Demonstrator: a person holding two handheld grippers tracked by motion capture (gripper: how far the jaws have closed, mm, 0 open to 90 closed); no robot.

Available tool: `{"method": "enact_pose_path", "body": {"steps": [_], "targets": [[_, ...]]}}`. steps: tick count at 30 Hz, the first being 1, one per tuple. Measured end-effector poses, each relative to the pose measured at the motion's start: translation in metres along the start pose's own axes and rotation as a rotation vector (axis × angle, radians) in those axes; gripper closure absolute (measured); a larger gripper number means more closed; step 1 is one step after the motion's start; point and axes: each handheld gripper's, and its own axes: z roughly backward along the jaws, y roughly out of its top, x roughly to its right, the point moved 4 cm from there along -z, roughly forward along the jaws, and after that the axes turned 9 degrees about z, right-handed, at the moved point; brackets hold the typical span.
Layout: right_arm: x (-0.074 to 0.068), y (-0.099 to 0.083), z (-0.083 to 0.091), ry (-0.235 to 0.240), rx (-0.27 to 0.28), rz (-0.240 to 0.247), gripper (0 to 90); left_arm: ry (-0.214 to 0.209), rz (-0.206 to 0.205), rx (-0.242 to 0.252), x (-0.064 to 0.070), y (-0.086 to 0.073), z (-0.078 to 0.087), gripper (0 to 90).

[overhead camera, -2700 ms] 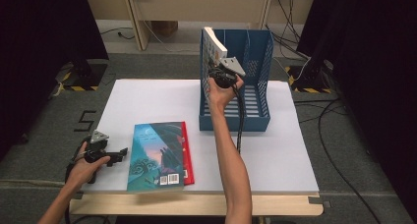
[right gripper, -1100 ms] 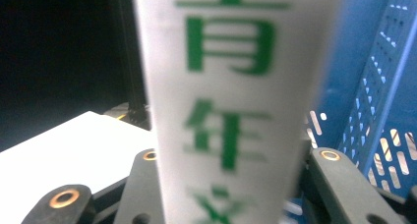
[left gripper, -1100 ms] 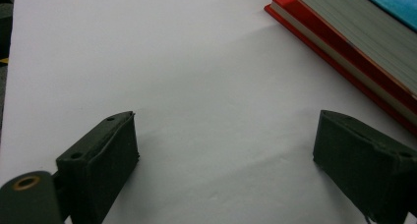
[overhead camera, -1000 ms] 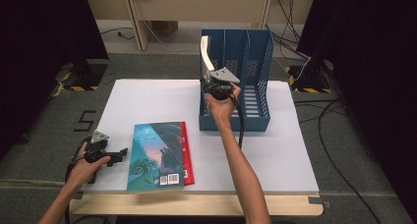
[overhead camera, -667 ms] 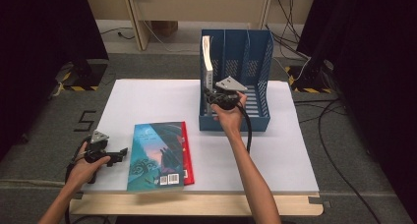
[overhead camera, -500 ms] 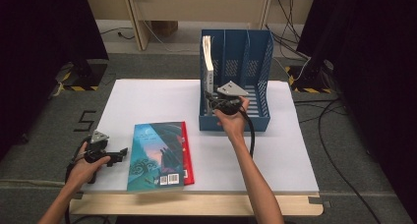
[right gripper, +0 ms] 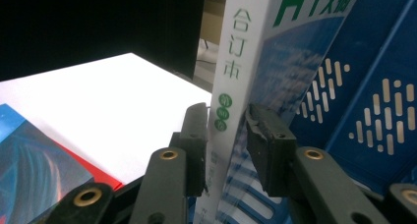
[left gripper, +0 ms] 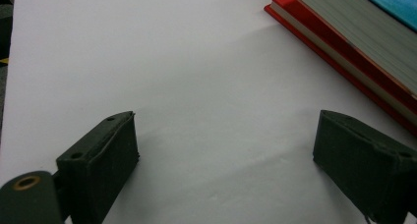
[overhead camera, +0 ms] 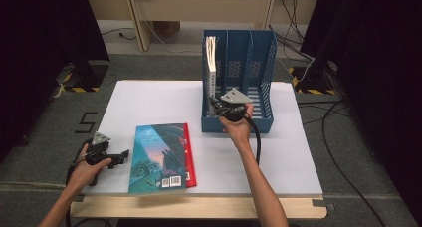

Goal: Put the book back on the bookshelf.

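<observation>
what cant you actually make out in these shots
- Red book, high view: cover hidden under the teal book.
- White book, right gripper view: title cut off by the top edge.
- Blue file rack, high view: its floor at the left slot hidden by the right claw.

White-spined book (overhead camera: 212,62) stands upright in blue rack's (overhead camera: 263,67) left slot.

Left tongs (left gripper: 226,170) jaws wide apart over white table (left gripper: 187,71), stacked books (left gripper: 354,42) at upper right

The white spine (right gripper: 231,81) between the right gripper's (right gripper: 225,123) jaws carries green characters "合订本"; the floor mark (overhead camera: 85,122) reads "5".
</observation>
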Motion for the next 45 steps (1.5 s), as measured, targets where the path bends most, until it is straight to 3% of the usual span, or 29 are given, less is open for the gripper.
{"method": "enact_pose_path", "body": {"steps": [6, 10, 14, 24, 27, 34, 40, 45], "targets": [[-0.005, 0.000, -0.007, 0.002, 0.006, 0.021, 71.1, 0.000, 0.000, 0.000, 0.000, 0.000, 0.000, 8.9], [-0.011, 0.005, -0.014, -0.023, -0.018, 0.096, 70.9, -0.001, 0.000, -0.001, 0.000, 0.000, 0.000, 8.9], [-0.011, 0.006, -0.019, -0.033, -0.014, 0.091, 71.0, 0.000, 0.001, -0.001, 0.000, 0.000, 0.000, 8.9], [-0.011, 0.007, -0.029, -0.037, 0.000, 0.051, 70.0, -0.001, 0.001, -0.002, 0.000, 0.000, 0.000, 8.8], [-0.009, 0.007, -0.028, -0.038, 0.003, 0.039, 65.8, -0.001, 0.001, -0.002, 0.000, 0.000, 0.000, 8.8], [-0.002, 0.005, -0.020, -0.027, 0.011, -0.023, 55.4, -0.002, 0.001, -0.001, 0.000, 0.000, 0.000, 8.8], [-0.004, 0.009, -0.006, 0.017, 0.035, -0.103, 43.0, -0.002, 0.002, -0.001, 0.000, 0.000, 0.000, 8.9], [-0.005, 0.016, 0.004, 0.022, 0.054, -0.122, 39.7, -0.002, 0.002, 0.000, 0.000, 0.000, 0.000, 8.9]]}}
